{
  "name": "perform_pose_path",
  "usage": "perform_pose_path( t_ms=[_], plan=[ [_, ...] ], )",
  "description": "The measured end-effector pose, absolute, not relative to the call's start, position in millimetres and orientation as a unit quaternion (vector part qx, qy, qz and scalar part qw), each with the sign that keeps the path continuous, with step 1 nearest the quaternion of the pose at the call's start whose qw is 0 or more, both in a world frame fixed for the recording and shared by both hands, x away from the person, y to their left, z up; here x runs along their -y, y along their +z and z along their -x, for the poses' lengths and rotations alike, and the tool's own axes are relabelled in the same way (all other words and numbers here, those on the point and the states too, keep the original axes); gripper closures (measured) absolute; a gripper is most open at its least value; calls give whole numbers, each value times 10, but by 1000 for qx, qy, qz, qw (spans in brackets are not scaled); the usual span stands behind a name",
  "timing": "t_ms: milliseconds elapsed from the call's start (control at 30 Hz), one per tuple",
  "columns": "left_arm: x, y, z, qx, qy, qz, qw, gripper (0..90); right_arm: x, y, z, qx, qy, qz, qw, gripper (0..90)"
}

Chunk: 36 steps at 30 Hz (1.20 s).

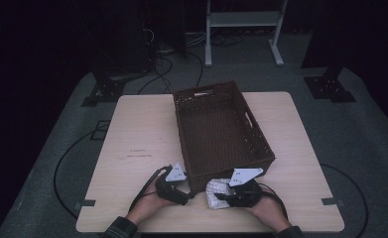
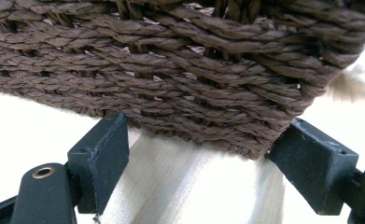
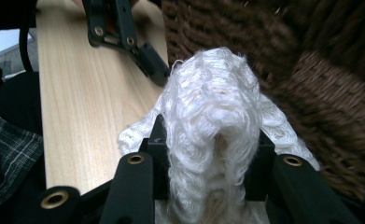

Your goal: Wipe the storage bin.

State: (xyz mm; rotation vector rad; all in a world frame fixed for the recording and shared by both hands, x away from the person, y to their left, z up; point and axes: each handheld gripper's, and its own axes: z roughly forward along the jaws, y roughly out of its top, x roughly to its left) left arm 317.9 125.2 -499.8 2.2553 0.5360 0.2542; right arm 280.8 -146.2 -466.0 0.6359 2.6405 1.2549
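A dark brown woven basket (image 1: 207,90) stands on the light wooden table (image 1: 142,129). My left gripper (image 1: 184,192) sits at the basket's near left corner. In the left gripper view my left gripper (image 2: 201,127) is open, its fingertips (image 2: 110,135) close against the basket's (image 2: 171,70) lower edge, bare table between the jaws. My right gripper (image 1: 217,197) is in front of the basket's near wall, shut on a white fluffy cloth (image 1: 212,188). In the right gripper view the cloth (image 3: 208,88) bulges up between the jaws of my right gripper (image 3: 213,140), beside the basket (image 3: 311,84).
The basket lies slightly turned, reaching from the table's far edge almost to the near edge. The left gripper (image 3: 147,60) shows across the table in the right gripper view. A plaid sleeve (image 3: 7,154) is at the near edge. Cables and stand legs (image 1: 241,44) sit on the floor beyond.
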Motion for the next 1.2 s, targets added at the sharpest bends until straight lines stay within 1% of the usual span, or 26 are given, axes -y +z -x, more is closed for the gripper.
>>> perform_pose_path(
  t_ms=[167, 500, 1200],
  plan=[
    [-1252, -4999, -3179, -211, 100, -889, 394, 194, 1398, -4756, -2834, -888, 403, -213, 64, 634],
    [-1252, -4999, -3179, -211, 100, -889, 394, 195, 1391, -4686, -2798, -884, 411, -211, 75, 633],
    [-1255, -4997, -3181, -209, 101, -890, 392, 195, 1381, -4230, -2662, -847, 490, -177, 100, 633]
  ],
)
